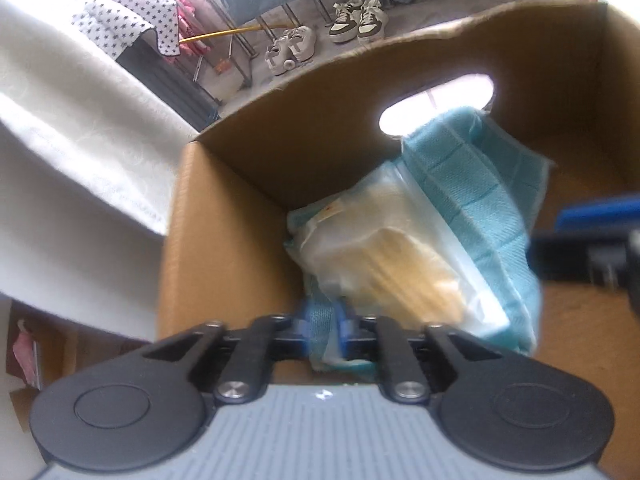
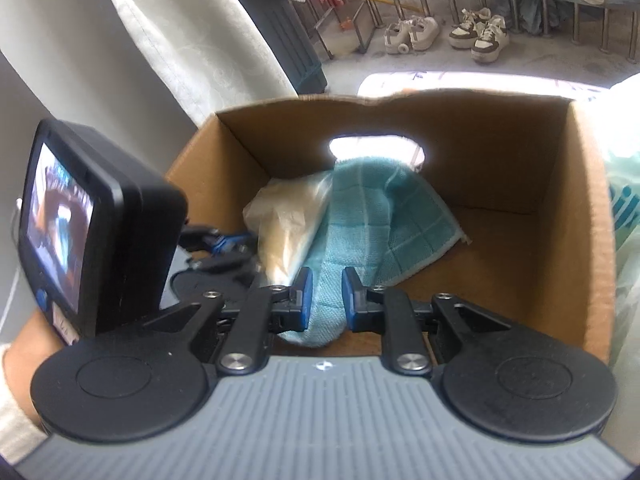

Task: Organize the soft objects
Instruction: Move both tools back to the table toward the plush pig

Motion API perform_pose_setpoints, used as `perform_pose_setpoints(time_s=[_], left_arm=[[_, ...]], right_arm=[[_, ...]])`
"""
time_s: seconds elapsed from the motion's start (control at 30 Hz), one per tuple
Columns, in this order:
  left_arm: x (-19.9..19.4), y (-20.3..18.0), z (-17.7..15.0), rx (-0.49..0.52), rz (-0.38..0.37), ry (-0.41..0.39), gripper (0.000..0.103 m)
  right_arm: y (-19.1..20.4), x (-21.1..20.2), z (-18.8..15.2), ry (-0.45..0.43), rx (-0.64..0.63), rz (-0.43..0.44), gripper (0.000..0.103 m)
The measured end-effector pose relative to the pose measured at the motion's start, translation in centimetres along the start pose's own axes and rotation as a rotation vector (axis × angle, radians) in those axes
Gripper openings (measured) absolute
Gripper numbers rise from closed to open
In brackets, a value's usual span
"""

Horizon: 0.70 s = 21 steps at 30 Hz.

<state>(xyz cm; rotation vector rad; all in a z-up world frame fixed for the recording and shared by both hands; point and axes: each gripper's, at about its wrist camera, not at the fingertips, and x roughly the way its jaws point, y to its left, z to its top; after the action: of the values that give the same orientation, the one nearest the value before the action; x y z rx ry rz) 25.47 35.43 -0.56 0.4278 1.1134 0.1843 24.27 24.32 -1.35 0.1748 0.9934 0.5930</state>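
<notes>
Cloth (image 2: pixel 360 208), teal and waffle-textured, lies heaped in my cardboard box (image 2: pixel 520 152) against the far wall, over a plastic-wrapped bundle (image 2: pixel 288 216) on its left. My right gripper (image 2: pixel 325 296) and left gripper (image 1: pixel 324 328) each pinch a cloth fold.

A teal waffle-weave cloth (image 2: pixel 360 216) lay crumpled inside the open cardboard box (image 2: pixel 520 168), heaped against the far wall below the handle cutout. A clear plastic bag of pale yellow soft material (image 2: pixel 284 216) leaned beside it toward the box's left far corner, touching the cloth.
</notes>
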Motion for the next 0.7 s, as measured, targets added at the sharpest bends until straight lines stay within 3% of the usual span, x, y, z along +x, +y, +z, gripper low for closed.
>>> perform_pose_setpoints(time_s=[0.17,0.27,0.43,0.53,0.6,0.7], left_arm=[[-2.1,1.5,0.3,-0.117,-0.125,-0.106,0.023],[-0.6,0.0,1.0,-0.099,-0.165,-0.069,0.021],[0.0,-1.8,1.8,-0.039,-0.078,-0.035,0.021],[-3.2,-2.0,1.3,-0.035,-0.064,-0.066,0.028],[-6.5,-2.2,0.1,-0.024,-0.064,-0.131,0.033],[-12.3,-2.8,-2.3,-0.01,-0.086,-0.261,0.034]], right_arm=[[-0.4,-2.7,0.3,-0.054,0.013,0.025,0.016],[-1.0,-5.2,0.5,-0.089,0.006,0.025,0.016],[-2.6,-10.9,-0.3,-0.145,0.002,0.06,0.016],[-4.2,-15.0,-1.9,-0.178,-0.016,0.066,0.017],[-6.1,-18.1,-3.5,-0.218,-0.059,0.094,0.017],[-10.4,-23.8,-6.8,-0.283,-0.087,0.04,0.017]])
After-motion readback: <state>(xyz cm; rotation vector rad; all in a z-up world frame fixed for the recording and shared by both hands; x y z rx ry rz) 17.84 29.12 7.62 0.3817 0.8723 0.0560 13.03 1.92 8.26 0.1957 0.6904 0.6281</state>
